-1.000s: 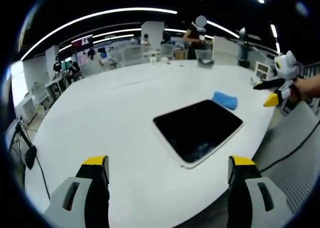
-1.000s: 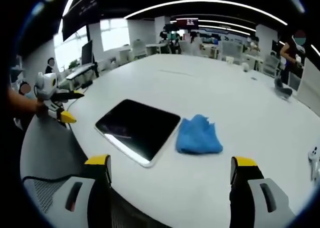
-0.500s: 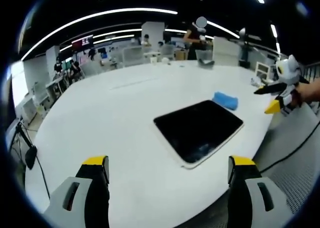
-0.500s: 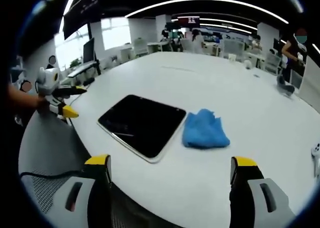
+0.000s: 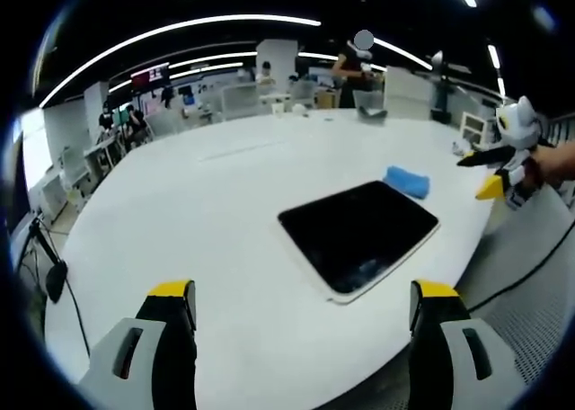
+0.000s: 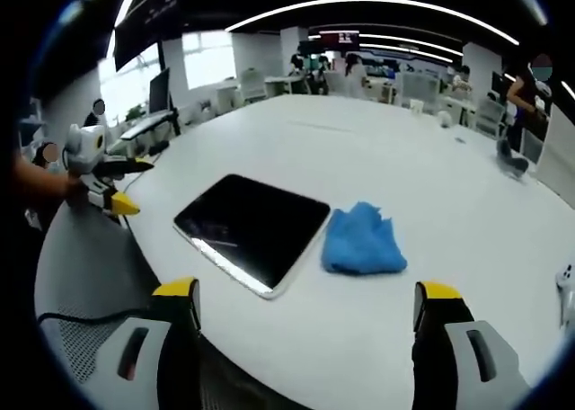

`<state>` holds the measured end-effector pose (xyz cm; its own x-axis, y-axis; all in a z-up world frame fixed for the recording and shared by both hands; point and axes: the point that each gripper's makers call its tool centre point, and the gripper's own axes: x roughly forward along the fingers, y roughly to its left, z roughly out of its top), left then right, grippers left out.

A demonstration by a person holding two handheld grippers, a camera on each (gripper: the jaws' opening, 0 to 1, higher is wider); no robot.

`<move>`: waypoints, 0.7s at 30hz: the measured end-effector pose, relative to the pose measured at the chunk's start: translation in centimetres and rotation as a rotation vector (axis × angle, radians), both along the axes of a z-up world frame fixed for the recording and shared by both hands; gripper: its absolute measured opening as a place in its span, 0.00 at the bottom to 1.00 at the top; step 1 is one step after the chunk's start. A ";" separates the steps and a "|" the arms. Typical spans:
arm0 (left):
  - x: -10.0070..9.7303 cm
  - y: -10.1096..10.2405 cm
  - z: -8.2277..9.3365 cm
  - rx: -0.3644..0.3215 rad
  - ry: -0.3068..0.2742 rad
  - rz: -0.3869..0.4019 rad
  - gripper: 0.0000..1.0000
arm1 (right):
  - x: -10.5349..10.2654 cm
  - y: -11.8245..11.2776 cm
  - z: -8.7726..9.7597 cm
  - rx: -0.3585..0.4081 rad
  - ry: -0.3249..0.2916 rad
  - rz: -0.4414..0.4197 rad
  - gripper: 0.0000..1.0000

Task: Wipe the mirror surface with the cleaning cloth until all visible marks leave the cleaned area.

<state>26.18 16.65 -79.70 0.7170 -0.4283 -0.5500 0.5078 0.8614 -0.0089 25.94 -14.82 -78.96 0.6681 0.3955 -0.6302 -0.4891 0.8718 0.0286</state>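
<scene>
Dark rectangular white-rimmed mirror (image 6: 252, 231) flat on white worktop (image 6: 404, 167), crumpled blue cleaning cloth (image 6: 362, 241) just beside. Both hand-held grippers spread, empty. Right hand-held gripper (image 6: 305, 316): pinch cloth mid-bunch, before wiping smudges.

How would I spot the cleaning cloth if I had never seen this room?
Start at the big white oval table. Near its edge lies a flat dark rectangular mirror with rounded corners. The crumpled blue cleaning cloth lies right beside it, the one soft, brightly coloured thing on that white top.
</scene>
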 end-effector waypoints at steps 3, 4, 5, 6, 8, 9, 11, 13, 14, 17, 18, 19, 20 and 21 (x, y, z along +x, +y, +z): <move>0.0 0.0 0.0 -0.003 0.000 0.004 1.00 | 1.0 -0.9 0.7 -0.012 -0.003 -0.003 0.99; 0.0 0.0 0.0 -0.001 0.000 0.004 1.00 | 1.2 -1.1 0.9 -0.008 -0.001 -0.005 0.99; -0.1 0.1 0.0 0.000 0.001 0.005 1.00 | 1.5 -1.2 1.3 0.003 0.012 -0.004 0.99; -0.1 0.1 0.0 0.000 0.002 0.006 1.00 | 1.5 -1.2 1.5 0.008 0.024 0.002 0.99; -0.1 0.1 -0.1 -0.001 0.005 0.007 1.00 | 1.4 -0.8 2.6 0.006 0.085 0.075 0.93; -0.1 0.0 -0.1 -0.001 0.007 0.005 1.00 | 2.1 -1.4 3.5 -0.041 0.055 0.074 0.93; -0.1 0.0 -0.2 0.001 0.009 0.002 1.00 | 3.4 -1.7 5.9 -0.111 0.001 0.118 0.96; -0.1 0.0 -0.2 -0.002 0.010 0.003 1.00 | 4.3 -1.7 7.5 -0.094 0.031 0.115 0.98; -0.1 0.0 -0.2 -0.002 0.012 0.002 1.00 | 4.2 -1.6 7.7 -0.077 0.074 0.125 0.98; -0.2 -0.1 -0.3 0.000 0.015 -0.004 1.00 | 4.7 -1.7 8.7 -0.048 0.168 0.114 1.00; -0.2 -0.1 -0.3 0.000 0.016 -0.005 1.00 | 4.7 -1.8 8.7 -0.051 0.221 0.116 0.99; -0.2 -0.1 -0.3 -0.001 0.017 -0.005 1.00 | 4.8 -1.9 8.8 -0.054 0.239 0.110 0.98; -0.2 -0.1 -0.3 -0.002 0.017 -0.004 1.00 | 5.6 -1.8 9.3 -0.056 0.217 0.110 0.97; -0.2 -0.1 -0.2 -0.002 0.018 -0.004 1.00 | 6.2 -1.9 9.6 -0.059 0.211 0.101 0.97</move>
